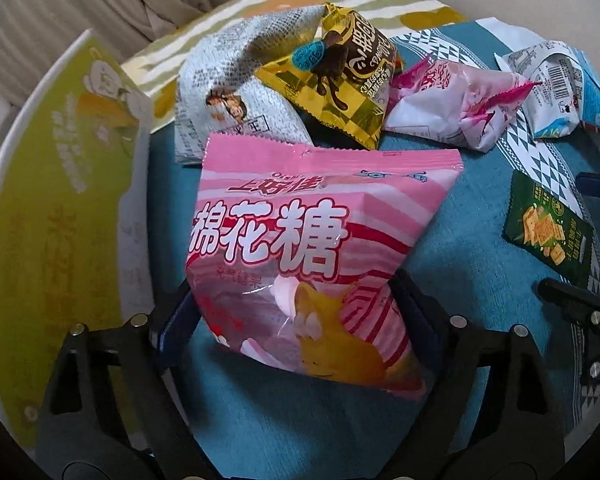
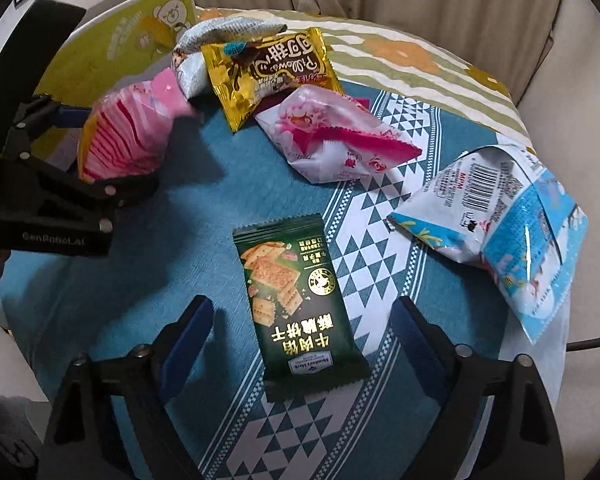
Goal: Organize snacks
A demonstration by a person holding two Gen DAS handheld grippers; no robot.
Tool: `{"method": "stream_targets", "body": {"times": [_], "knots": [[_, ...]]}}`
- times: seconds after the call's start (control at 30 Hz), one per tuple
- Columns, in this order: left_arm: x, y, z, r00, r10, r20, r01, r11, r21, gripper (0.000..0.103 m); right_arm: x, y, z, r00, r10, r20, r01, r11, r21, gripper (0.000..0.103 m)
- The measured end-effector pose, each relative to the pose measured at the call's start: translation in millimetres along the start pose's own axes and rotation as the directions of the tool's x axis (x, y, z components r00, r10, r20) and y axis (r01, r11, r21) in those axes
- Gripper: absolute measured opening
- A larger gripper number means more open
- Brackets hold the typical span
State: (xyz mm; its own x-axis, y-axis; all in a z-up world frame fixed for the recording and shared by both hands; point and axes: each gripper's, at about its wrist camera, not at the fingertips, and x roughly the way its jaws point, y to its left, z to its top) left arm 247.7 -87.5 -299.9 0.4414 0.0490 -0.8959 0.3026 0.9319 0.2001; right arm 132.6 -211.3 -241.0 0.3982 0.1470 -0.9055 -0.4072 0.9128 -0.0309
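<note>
My left gripper (image 1: 296, 312) is shut on a pink marshmallow bag (image 1: 308, 256) and holds it above the blue tablecloth (image 1: 460, 280). From the right wrist view the same bag (image 2: 128, 136) hangs in the left gripper (image 2: 112, 148) next to a yellow-green box (image 2: 120, 36). My right gripper (image 2: 304, 332) is open, its fingers either side of a dark green cracker packet (image 2: 296, 296) lying flat on the cloth. The green packet also shows in the left wrist view (image 1: 548, 224), with the right gripper's fingers (image 1: 572, 300) beside it.
A gold chocolate bag (image 2: 268, 76), a grey-white bag (image 2: 204, 48), a white-and-pink bag (image 2: 332, 136) and a white-and-blue bag (image 2: 500, 216) lie on the cloth. The yellow-green box (image 1: 64, 184) stands at the left. A striped cushion (image 2: 412, 56) lies behind.
</note>
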Motion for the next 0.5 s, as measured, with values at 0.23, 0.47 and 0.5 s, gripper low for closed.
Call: {"method": "stream_targets", "body": {"times": [0.23,0.47,0.5], "knots": [[-0.7,5.5,-3.2,1.0,-0.029,0.01,0.028,1.0,0.006,0.074,6.7,0.6,4.5,1.0,0.01,-0.006,-0.011,1.0,-0.024,0.077],[-11.3,4.3,-13.8,0.998,-0.056,0.012,0.056,0.998,0.006,0.072,7.6,3.3,6.2,1.0,0.03,0.001,-0.03,0.998,-0.049,0.066],[-13.0,3.6,-15.3,0.998,-0.058,0.013,0.058,0.998,0.009,0.072,7.0,3.4,5.9,0.999,0.033,0.005,-0.033,0.998,-0.051,0.063]]}}
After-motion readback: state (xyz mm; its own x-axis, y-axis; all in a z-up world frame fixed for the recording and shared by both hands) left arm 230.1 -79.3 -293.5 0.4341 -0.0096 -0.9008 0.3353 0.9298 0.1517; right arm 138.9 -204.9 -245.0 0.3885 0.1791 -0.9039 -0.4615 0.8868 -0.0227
